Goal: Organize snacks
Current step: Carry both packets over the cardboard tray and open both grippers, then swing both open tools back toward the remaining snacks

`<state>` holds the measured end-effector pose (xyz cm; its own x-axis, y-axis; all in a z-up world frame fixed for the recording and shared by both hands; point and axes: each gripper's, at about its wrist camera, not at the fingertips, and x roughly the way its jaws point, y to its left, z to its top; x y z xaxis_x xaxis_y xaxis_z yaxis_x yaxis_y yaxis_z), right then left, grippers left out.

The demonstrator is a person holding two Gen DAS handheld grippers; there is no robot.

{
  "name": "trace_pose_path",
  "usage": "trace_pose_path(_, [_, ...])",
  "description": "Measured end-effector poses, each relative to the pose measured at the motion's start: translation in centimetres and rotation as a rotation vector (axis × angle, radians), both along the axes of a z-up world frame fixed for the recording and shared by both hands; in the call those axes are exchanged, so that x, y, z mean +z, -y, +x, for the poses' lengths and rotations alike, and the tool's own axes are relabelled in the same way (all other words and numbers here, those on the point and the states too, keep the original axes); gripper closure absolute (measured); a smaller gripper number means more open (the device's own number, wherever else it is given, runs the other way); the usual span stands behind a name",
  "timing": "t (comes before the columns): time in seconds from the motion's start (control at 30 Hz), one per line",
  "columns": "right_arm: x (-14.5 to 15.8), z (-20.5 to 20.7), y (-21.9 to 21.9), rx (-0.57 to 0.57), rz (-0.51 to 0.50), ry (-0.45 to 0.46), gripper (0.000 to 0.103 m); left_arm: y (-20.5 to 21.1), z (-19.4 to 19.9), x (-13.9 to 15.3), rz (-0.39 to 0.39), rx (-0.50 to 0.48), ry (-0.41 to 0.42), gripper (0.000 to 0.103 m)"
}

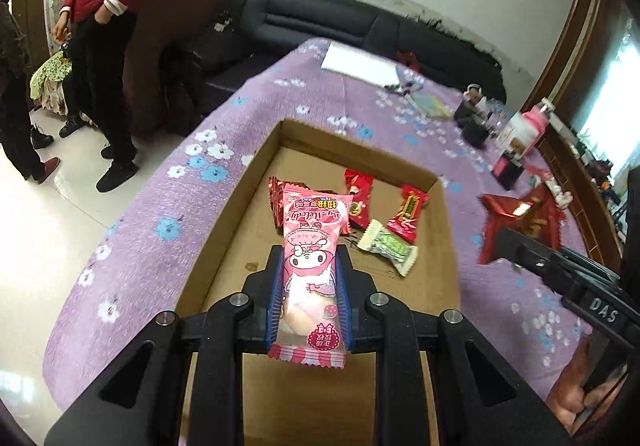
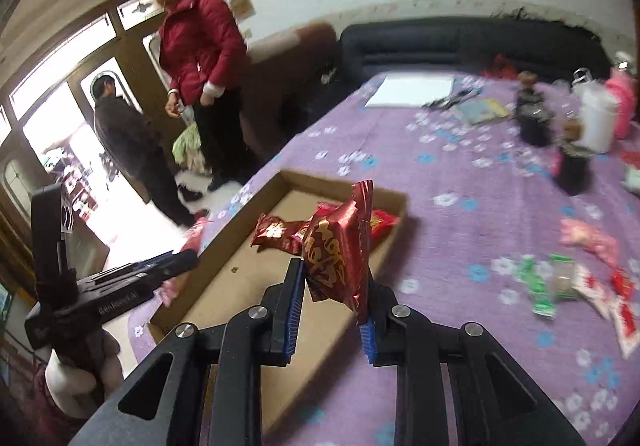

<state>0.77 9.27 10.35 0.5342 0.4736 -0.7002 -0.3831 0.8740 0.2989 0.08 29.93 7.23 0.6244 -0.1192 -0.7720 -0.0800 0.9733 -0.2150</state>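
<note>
My left gripper (image 1: 308, 266) is shut on a pink My Melody snack packet (image 1: 310, 250) and holds it above the shallow cardboard box (image 1: 236, 205). Several red packets (image 1: 358, 201) and a green-and-white one (image 1: 390, 250) lie in the box. My right gripper (image 2: 334, 286) is shut on a red foil snack packet (image 2: 336, 250) beside the box (image 2: 288, 298), over its right edge. It also shows in the left wrist view (image 1: 516, 221) at the right. Loose green, red and pink packets (image 2: 576, 282) lie on the purple cloth to the right.
The table has a purple flowered cloth (image 1: 152, 230). At its far end are a white sheet (image 1: 360, 63), dark jars (image 2: 534, 121) and a pink bottle (image 1: 532, 125). Two people (image 2: 200, 57) stand on the floor to the left. A black sofa (image 1: 320, 21) is behind.
</note>
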Motion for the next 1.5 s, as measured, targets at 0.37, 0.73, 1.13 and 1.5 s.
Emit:
trace_pose_path(0.37, [-4.4, 7.3, -7.1, 0.058, -0.058, -0.138, 0.078, -1.9, 3.1, -4.6, -0.053, 0.099, -0.151, 0.082])
trace_pose_path(0.73, [-7.2, 10.8, -13.6, 0.146, -0.156, -0.199, 0.075, -3.3, -0.7, -2.4, -0.137, 0.102, -0.072, 0.08])
trace_pose_path(1.13, [-0.3, 1.6, -7.0, 0.128, -0.118, -0.004, 0.062, -2.1, -8.1, 1.8, -0.117, 0.229, 0.031, 0.033])
trace_pose_path(1.5, [9.5, -3.5, -0.7, 0.08, 0.056, 0.138, 0.056, 1.0, -12.2, 4.0, -0.143, 0.254, 0.182, 0.029])
